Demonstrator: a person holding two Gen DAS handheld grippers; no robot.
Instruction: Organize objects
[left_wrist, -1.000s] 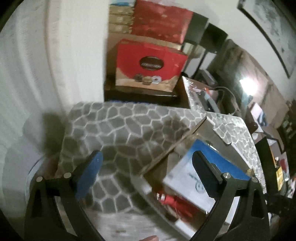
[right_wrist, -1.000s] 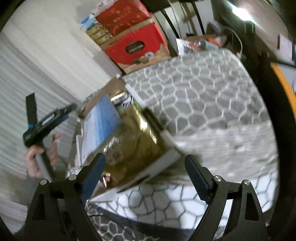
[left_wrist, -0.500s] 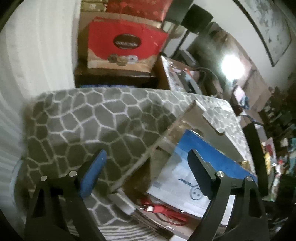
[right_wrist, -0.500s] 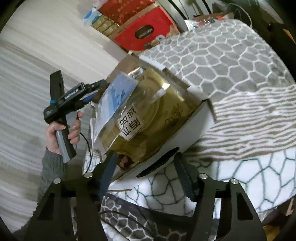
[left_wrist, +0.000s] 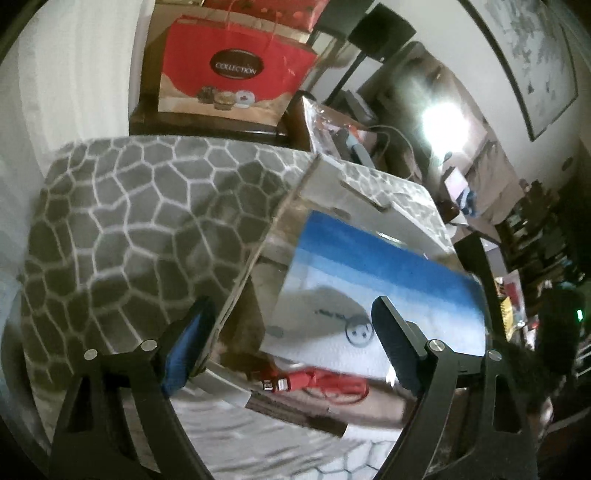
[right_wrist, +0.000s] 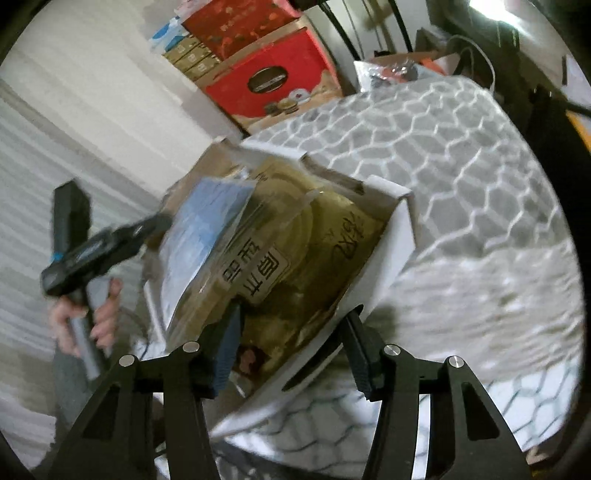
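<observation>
1. White cardboard box (right_wrist: 391, 254), open top, sits on grey honeycomb-print blanket (right_wrist: 461, 155).
2. Inside: glossy gold foil pkg (right_wrist: 295, 258), flat blue/white pack (left_wrist: 373, 288), red cable (left_wrist: 332, 380).
3. Left gripper (left_wrist: 291, 347) jaws apart, straddling box's left wall.
4. Right gripper (right_wrist: 291, 350) half-closed astride box's near wall; contact unclear.

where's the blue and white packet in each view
Left wrist: the blue and white packet fills the centre right, inside the open cardboard box, above a red cable.
Right wrist: it stands left of centre, leaning on a gold packet.
Shared landmark: the red "Collection" gift bag.
</observation>
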